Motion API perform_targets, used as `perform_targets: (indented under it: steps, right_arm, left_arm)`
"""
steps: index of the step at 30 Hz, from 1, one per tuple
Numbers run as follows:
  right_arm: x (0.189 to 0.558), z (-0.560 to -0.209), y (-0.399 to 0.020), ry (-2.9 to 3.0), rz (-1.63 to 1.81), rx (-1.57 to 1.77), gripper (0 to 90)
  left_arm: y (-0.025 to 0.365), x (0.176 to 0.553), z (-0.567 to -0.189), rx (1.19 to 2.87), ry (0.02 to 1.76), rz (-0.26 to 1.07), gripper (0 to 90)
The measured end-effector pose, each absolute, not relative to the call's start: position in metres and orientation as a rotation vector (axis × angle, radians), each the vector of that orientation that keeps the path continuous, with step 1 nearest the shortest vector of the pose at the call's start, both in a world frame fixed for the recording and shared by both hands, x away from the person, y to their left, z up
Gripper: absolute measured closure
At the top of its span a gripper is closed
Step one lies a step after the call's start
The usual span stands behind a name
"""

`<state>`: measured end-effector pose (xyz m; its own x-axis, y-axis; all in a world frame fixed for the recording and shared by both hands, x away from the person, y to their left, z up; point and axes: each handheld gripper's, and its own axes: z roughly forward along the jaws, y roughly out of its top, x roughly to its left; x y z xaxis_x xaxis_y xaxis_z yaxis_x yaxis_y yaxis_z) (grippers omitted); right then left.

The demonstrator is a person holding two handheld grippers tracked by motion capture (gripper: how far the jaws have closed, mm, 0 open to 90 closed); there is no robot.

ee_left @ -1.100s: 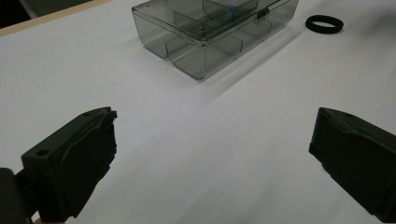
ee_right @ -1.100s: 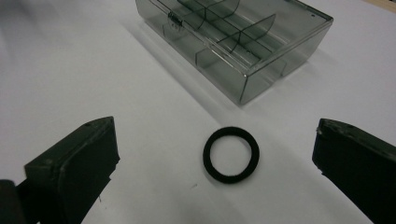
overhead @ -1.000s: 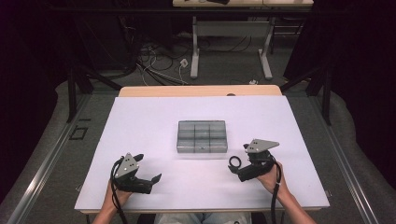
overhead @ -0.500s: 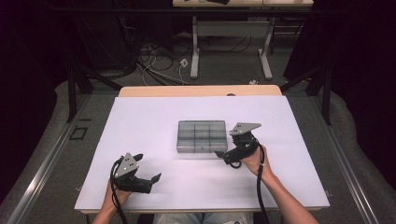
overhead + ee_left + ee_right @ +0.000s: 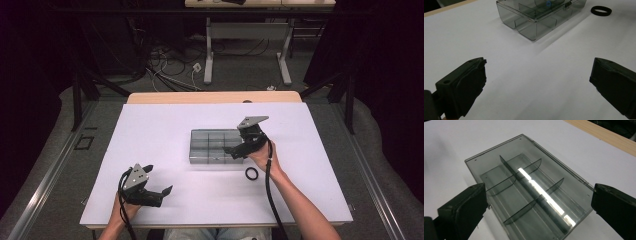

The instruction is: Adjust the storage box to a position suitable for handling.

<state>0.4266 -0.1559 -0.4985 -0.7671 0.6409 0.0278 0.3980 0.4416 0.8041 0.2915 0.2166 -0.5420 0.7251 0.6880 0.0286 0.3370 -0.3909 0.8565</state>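
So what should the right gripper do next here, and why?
Probably ease the right gripper down to the box's near edge: its jaws stand open over the closed clear box, the black ring lies outside, and the left gripper sits apart.

Left claw [image 5: 159, 191] low, jaws wide apart; right claw [image 5: 234, 151] extended forward, jaws spread.

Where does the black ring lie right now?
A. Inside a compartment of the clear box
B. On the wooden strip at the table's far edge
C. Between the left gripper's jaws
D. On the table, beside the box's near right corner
D: the ring lies on the white table just outside the box, under the right hand.
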Motion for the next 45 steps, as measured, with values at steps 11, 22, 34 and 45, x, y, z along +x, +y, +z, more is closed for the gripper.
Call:
perform_targets:
  steps: [11,22,34,45]
  right_arm:
    - [0.455,-0.495,-0.142,2.341,1.252,0.970,46.5]
    - [0.480,-0.499,-0.126,2.322,1.184,1.007,88.8]
    - [0.498,-0.505,-0.112,2.352,1.087,1.013,90.0]
    - [0.511,-0.514,-0.099,2.367,1.012,1.057,90.0]
  left_arm:
    - [0.217,0.292,-0.543,2.003,0.782,0.472,0.0]
    - [0.218,0.292,-0.542,2.008,0.779,0.470,0.0]
    - [0.216,0.293,-0.543,2.019,0.772,0.471,0.0]
    - [0.217,0.294,-0.543,2.016,0.769,0.470,0.0]
